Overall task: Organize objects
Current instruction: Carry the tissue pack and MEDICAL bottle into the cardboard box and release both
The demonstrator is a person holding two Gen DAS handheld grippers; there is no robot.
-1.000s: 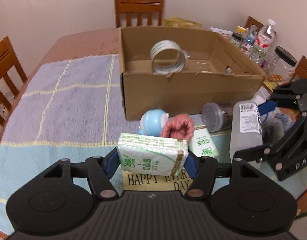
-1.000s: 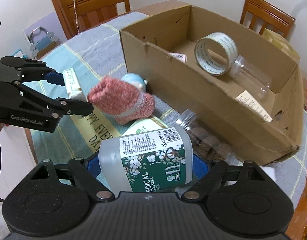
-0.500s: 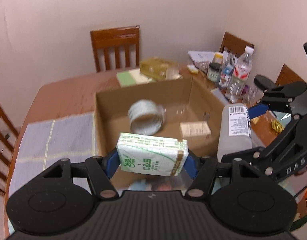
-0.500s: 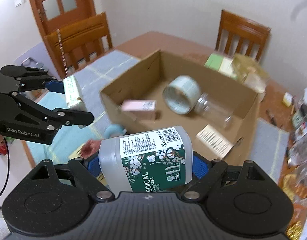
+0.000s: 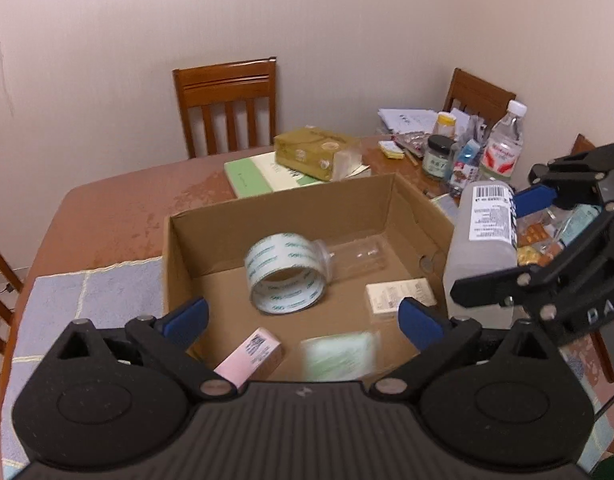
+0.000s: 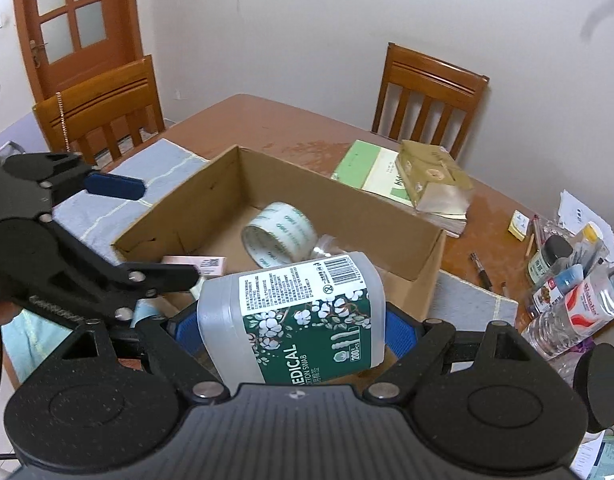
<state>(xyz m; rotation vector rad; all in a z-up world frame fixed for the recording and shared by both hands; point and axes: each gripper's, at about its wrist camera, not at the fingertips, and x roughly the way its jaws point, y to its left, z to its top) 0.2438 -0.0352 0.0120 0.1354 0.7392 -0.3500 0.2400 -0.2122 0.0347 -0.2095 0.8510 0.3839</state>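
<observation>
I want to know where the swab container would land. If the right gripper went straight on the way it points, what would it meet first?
Probably the cardboard box: the right gripper, shut on the cotton swab container, aims over its near rim toward the tape roll inside. Depth is unclear, so floor or tape could come first.

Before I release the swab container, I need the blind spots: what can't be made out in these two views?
- Green tissue pack, left wrist view: motion-blurred, so whether it has landed can't be told.
- Pink box, left wrist view: near end hidden by the left gripper.
- Clear jar, right wrist view: mostly behind the swab container in the right gripper.
- Cardboard box floor nearest the camera, right wrist view: hidden likewise.
</observation>
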